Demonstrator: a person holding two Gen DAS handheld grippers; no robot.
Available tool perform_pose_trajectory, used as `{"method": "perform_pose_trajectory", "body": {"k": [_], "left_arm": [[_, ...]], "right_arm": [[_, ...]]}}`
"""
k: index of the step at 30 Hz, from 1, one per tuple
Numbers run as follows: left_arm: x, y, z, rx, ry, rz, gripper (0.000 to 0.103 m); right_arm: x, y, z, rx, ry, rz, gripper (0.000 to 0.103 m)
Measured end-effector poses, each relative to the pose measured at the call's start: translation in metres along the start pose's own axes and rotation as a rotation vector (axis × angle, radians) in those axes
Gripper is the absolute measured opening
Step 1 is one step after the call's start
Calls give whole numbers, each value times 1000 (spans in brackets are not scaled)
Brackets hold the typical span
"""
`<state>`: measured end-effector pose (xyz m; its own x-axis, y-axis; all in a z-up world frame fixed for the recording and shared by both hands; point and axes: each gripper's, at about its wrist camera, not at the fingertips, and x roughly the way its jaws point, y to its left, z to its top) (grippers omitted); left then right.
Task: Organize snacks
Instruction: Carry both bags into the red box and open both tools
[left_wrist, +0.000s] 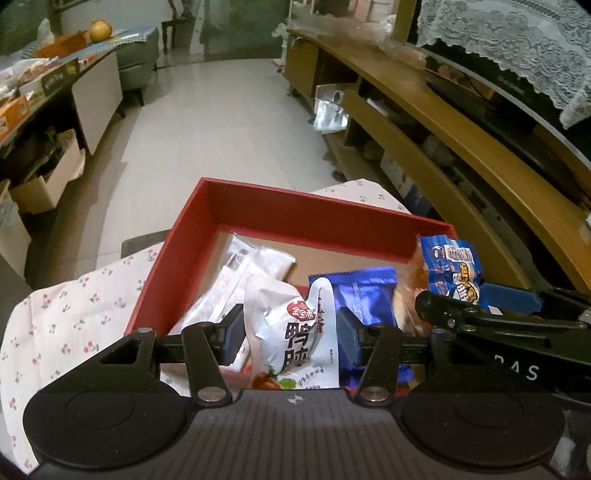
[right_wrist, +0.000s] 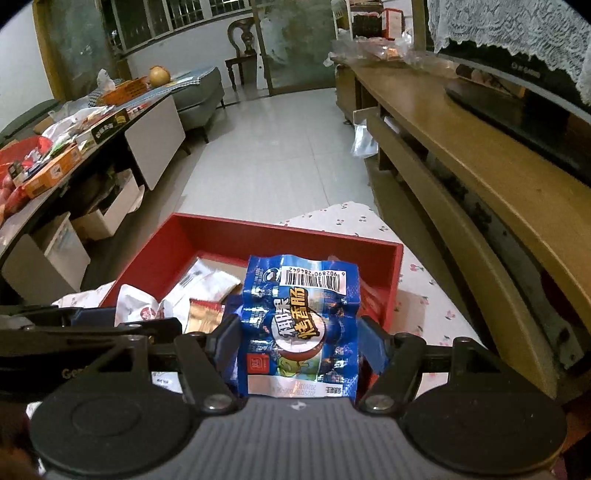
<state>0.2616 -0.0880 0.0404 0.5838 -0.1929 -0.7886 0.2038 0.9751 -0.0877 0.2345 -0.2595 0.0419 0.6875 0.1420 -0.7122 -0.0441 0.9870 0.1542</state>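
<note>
a: biggest thing first — what sat under everything?

b: a cherry-print cloth (left_wrist: 70, 325), and on it the red box (left_wrist: 173, 266), open-topped, its cardboard floor showing at the far end.

a: and inside?

b: a long white packet (left_wrist: 236, 273) lay toward the left wall, a shiny blue packet (left_wrist: 364, 291) sat nearer the middle, and a gold-and-red packet (right_wrist: 203, 314) showed among them in the right view.

a: the left gripper (left_wrist: 290, 334)?

b: it was over the near edge of the box, jaws pinched on a white duck-snack pouch (left_wrist: 291, 332) that stood upright between the pads.

a: and the right gripper (right_wrist: 299, 336)?

b: it was clamped on a blue sausage pack (right_wrist: 299, 321), barcode end up, held above the box's near right part. both claws were side by side, almost touching.
</note>
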Motion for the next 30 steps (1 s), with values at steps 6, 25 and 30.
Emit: {"method": "perform_pose_trajectory", "body": {"k": [6, 25, 30], "left_arm": [[20, -1, 7, -5, 34, -28, 25], [29, 1, 4, -2, 33, 28, 50], [26, 2, 4, -9, 29, 27, 52]], "right_arm": [[23, -1, 5, 12, 25, 11, 74], [41, -4, 8, 0, 23, -50, 75], [35, -2, 9, 0, -2, -43, 75]]}}
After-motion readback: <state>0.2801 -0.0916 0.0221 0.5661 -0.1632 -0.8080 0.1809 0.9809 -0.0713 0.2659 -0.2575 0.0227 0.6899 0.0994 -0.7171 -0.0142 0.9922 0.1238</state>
